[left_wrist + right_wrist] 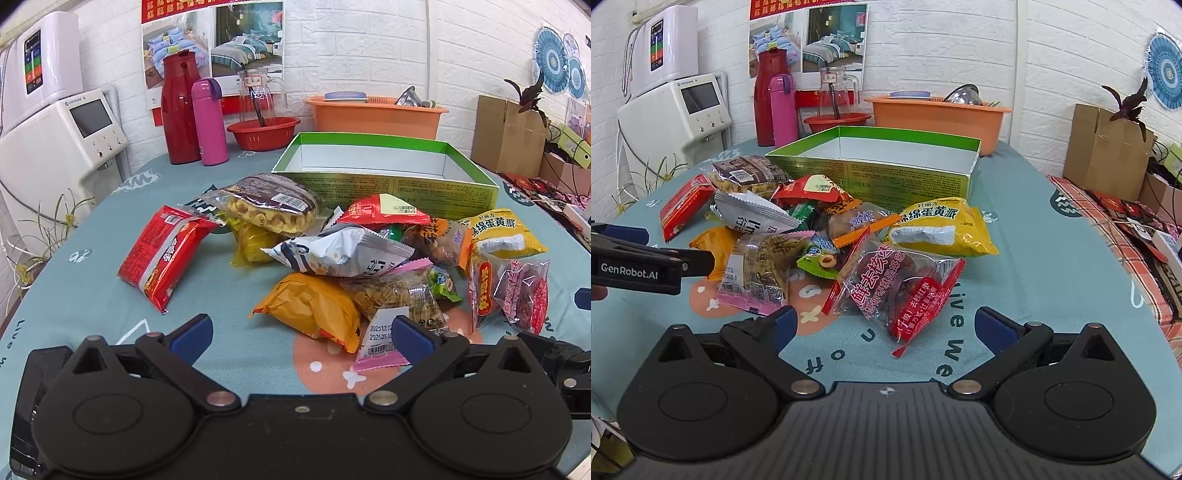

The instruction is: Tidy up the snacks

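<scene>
Green cardboard box (384,184) upper centre on teal tabletop (74,295), snack packets (827,240) heaped before it, left tool (299,338) and right tool (884,326) both spread wide, grasping nothing.

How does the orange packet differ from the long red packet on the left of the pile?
The orange packet is puffy and lies close in front of the left gripper. The red packet is flatter and longer, and lies apart from the pile at its left edge. Both are sealed, on the tablecloth, outside the green box.

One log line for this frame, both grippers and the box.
left gripper: open, empty | right gripper: open, empty | green box: no snacks visible inside | snack pile: on table
</scene>
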Action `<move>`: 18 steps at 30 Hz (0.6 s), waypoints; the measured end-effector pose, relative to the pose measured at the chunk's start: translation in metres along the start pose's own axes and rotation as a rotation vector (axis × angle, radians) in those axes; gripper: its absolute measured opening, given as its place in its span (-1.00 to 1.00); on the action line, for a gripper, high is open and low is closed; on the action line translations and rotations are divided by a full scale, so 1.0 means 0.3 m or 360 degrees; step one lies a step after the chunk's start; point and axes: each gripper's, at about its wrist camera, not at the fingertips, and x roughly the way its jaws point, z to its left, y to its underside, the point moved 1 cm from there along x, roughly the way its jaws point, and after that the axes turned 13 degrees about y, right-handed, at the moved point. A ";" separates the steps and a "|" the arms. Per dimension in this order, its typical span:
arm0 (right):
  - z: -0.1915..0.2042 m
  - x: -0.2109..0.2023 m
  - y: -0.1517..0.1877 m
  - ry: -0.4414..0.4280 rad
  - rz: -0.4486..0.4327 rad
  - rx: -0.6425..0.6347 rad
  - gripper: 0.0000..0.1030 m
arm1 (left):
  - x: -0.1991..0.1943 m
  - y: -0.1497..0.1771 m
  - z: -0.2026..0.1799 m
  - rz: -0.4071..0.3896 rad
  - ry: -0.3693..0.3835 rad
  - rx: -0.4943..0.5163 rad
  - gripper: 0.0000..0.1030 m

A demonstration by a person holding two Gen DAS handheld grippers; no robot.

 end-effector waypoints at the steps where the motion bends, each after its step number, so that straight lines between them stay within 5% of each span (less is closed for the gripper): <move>1: 0.000 0.001 0.000 -0.0001 0.0000 0.0000 1.00 | 0.000 -0.001 0.000 0.0000 0.0001 0.0000 1.00; 18: 0.005 0.012 -0.003 -0.0004 0.0003 0.0001 1.00 | 0.009 -0.002 -0.002 0.0008 0.0018 -0.0001 1.00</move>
